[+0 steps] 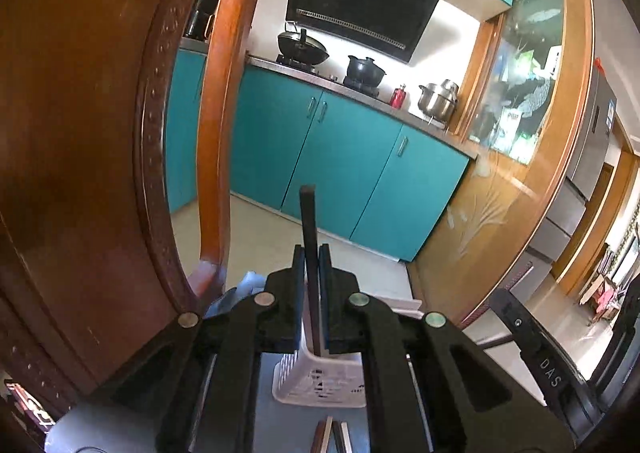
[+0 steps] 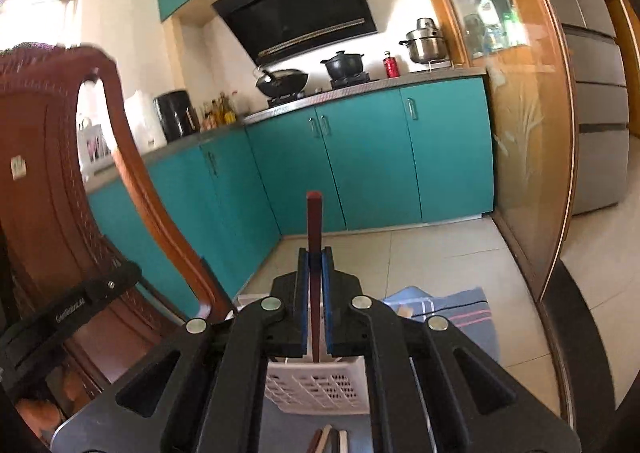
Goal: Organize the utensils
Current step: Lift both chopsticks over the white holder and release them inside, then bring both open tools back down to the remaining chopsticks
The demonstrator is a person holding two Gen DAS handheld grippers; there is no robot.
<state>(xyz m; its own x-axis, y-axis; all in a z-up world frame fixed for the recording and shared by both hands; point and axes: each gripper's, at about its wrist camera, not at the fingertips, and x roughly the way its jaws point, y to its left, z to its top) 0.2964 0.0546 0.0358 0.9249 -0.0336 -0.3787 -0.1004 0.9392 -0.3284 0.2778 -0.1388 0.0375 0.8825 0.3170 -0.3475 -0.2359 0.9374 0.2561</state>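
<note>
With both grippers clamped on upright chopsticks, left gripper (image 1: 312,253) and right gripper (image 2: 315,253) hang just above the white basket (image 2: 316,389), sticks pointing up.

You are holding a chopstick (image 1: 309,237) upright at frame centre, above the basket (image 1: 320,389), chair (image 1: 80,157) standing left.

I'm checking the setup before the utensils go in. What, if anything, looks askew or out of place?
Nothing stands out. Each tool, left and right, holds one chopstick upright, dark and reddish, above the white perforated basket. More sticks lie before it.
</note>
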